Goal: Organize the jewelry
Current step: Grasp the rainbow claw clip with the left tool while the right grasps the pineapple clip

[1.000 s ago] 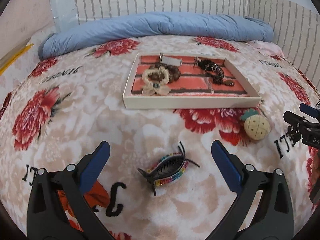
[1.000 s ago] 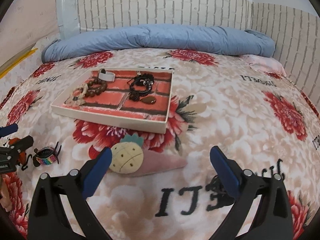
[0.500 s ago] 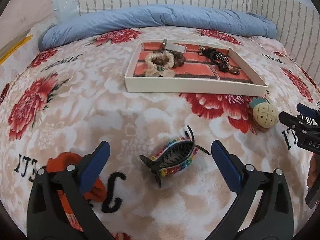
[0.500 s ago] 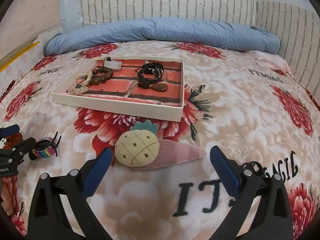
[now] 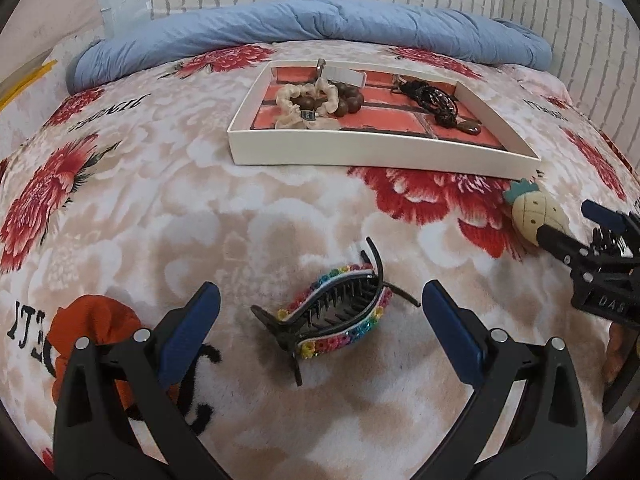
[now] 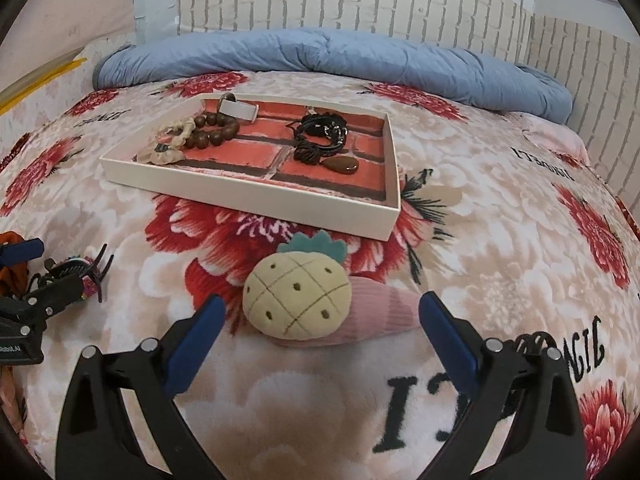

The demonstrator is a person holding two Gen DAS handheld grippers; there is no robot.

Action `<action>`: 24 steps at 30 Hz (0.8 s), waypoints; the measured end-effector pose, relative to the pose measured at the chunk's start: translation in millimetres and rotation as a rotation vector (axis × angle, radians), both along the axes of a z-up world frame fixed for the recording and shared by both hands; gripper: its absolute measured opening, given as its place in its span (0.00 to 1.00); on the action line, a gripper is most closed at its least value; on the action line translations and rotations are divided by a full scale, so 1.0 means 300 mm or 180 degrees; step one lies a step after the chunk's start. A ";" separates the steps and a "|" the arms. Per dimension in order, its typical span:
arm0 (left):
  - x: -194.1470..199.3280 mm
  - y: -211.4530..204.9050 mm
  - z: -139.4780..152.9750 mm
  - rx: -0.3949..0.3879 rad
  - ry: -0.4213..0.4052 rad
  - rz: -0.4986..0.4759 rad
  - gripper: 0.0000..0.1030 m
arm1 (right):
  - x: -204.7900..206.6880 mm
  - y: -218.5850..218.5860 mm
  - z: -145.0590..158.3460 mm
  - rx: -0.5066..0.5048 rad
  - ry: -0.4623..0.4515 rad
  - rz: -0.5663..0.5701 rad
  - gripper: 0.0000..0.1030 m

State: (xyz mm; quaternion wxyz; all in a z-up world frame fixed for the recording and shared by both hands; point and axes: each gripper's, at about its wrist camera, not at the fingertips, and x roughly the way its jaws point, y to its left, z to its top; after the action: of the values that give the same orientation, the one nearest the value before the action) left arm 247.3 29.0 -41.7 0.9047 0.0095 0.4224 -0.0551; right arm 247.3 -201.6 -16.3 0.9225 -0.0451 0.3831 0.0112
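The floral blanket [image 5: 168, 216] spreads under everything I work over, with a rolled blue quilt [image 5: 320, 24] along its far edge against the brick-patterned wall [image 6: 360, 4]. On the blanket sits my white tray [image 5: 360, 156], its floor printed like red brick. Inside, on the left side, lie a cream scrunchie [image 5: 304, 102], a brown bead bracelet [image 6: 216, 132] touching it, and a white clip [image 6: 240, 110] at the back wall; on the right side lies a black cord necklace [image 6: 320, 136] with a brown teardrop pendant [image 6: 340, 166].

My left gripper [image 5: 320, 316] hangs released, its blue pads spread wide on either side of the rainbow-beaded claw clip [image 5: 336, 316], which lies on the blanket between them, untouched by either pad. An orange scrunchie [image 5: 92, 320] sits just beside my left finger.

My right gripper [image 6: 320, 320] is likewise spread wide, straddling the pineapple hair clip [image 6: 298, 300], whose plush fruit rests on a pink fabric barrette [image 6: 380, 312] just in front of the tray's near wall. Neither pad touches it
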 end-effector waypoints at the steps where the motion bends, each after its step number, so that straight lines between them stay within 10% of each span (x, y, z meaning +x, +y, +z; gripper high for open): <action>1: 0.005 -0.003 0.000 -0.0022 0.0011 0.0015 0.95 | 0.003 0.000 -0.001 0.0000 0.0004 -0.0004 0.92; 24: 0.058 -0.019 -0.067 -0.0057 0.0265 0.0077 0.86 | 0.030 0.021 -0.040 0.0059 0.0115 0.0172 0.50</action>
State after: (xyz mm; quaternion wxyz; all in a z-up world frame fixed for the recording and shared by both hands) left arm 264.6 23.4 -61.8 0.8870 -0.0060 0.4593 -0.0483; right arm 256.3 -195.4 -28.3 0.9152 -0.0467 0.3983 0.0405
